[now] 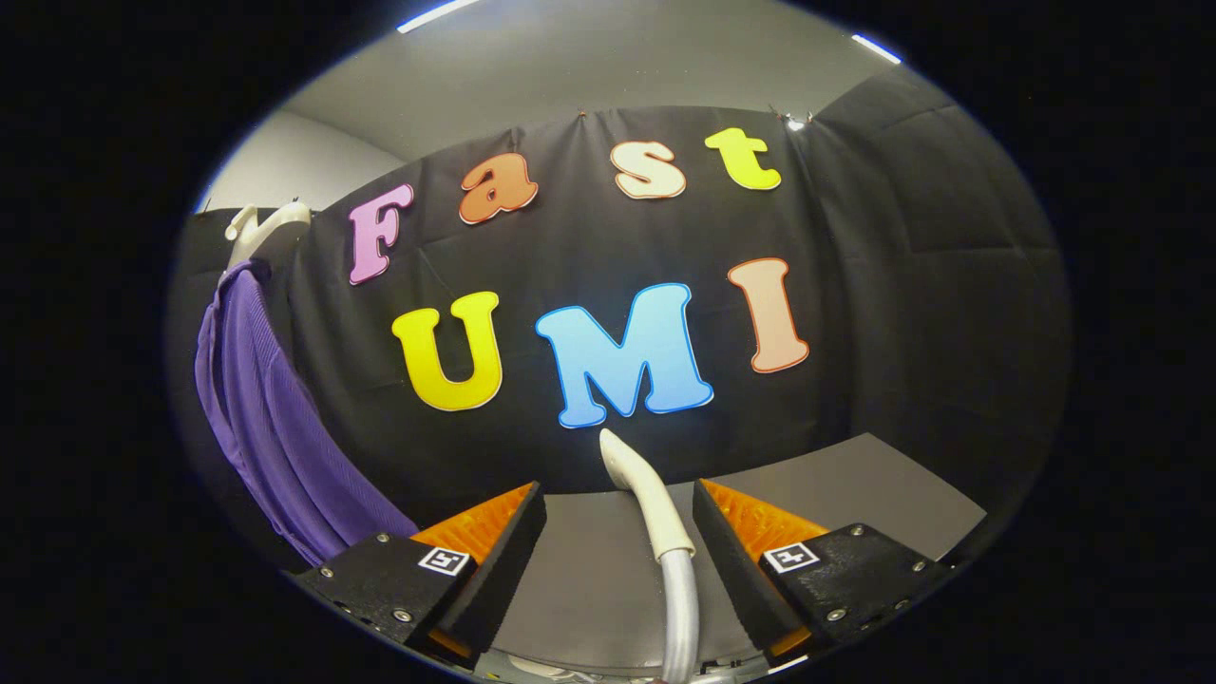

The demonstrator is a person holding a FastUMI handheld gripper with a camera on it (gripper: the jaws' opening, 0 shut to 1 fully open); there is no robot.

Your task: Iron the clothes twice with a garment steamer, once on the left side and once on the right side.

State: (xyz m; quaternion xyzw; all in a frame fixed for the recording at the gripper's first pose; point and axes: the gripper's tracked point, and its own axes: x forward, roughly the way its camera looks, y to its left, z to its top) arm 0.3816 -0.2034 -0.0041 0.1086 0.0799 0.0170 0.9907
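Both fingers of the gripper (617, 560) stand wide apart, pressing on nothing. Between them rises the garment steamer's cream plastic nozzle (646, 489) on its grey ribbed hose (680, 608), nearer the right finger (whether it touches that finger is hard to tell). A grey tabletop (855, 484) lies beneath and beyond the fingers. Well off to the left, a purple ribbed garment (256, 418) hangs on a pale hanger (255, 228) against the black cloth wall (912, 285).

I'm working in a staged booth, not a home — black cloth (855, 285) hangs as the wall beyond my fingers, a bare grey table (855, 484) lies just ahead, and plain grey ceiling with strip lights (437, 14) runs above.
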